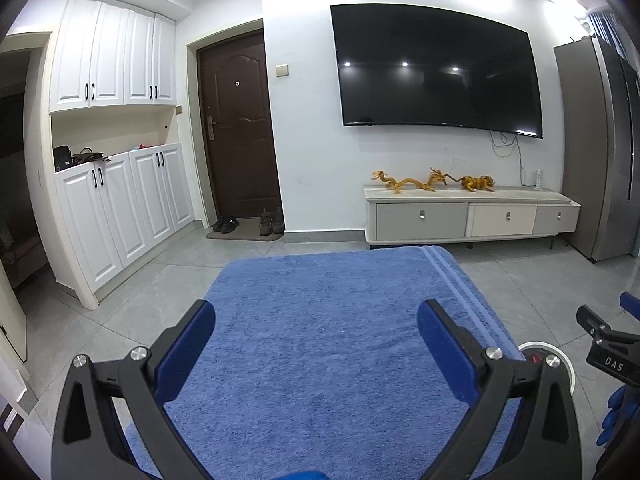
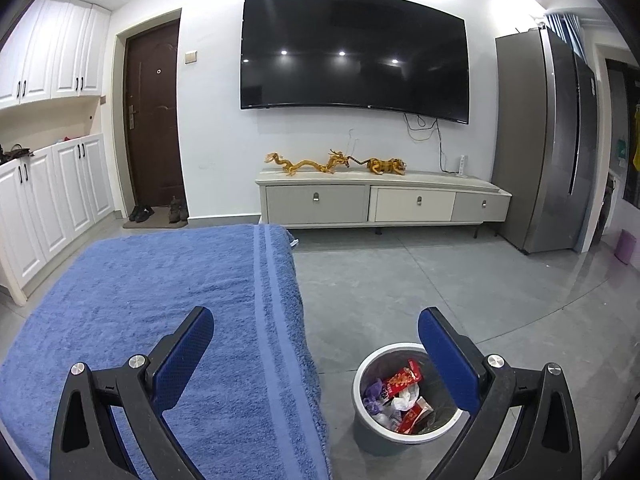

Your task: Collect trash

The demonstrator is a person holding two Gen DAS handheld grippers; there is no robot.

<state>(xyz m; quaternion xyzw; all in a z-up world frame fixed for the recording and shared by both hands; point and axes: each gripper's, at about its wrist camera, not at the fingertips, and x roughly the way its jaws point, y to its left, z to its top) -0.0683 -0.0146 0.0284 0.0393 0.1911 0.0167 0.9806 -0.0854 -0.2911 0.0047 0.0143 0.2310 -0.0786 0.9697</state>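
A round grey trash bin (image 2: 362, 408) with a white rim stands on the floor right of the table, holding red wrappers, purple scraps and white plastic (image 2: 400, 396). Its rim also peeks out in the left wrist view (image 1: 532, 346). My right gripper (image 2: 316, 330) is open and empty, above the table's right edge and the bin. My left gripper (image 1: 316, 324) is open and empty above the blue towel (image 1: 320, 320) that covers the table. The right gripper (image 1: 600, 340) shows at the right edge of the left wrist view. I see no trash on the towel.
A TV cabinet (image 2: 380, 200) with golden dragon and tiger figures stands against the far wall under a large TV (image 2: 352, 52). A grey fridge (image 2: 552, 140) is at the right, white cupboards (image 1: 120, 208) and a brown door (image 1: 240, 128) at the left. Shoes lie by the door.
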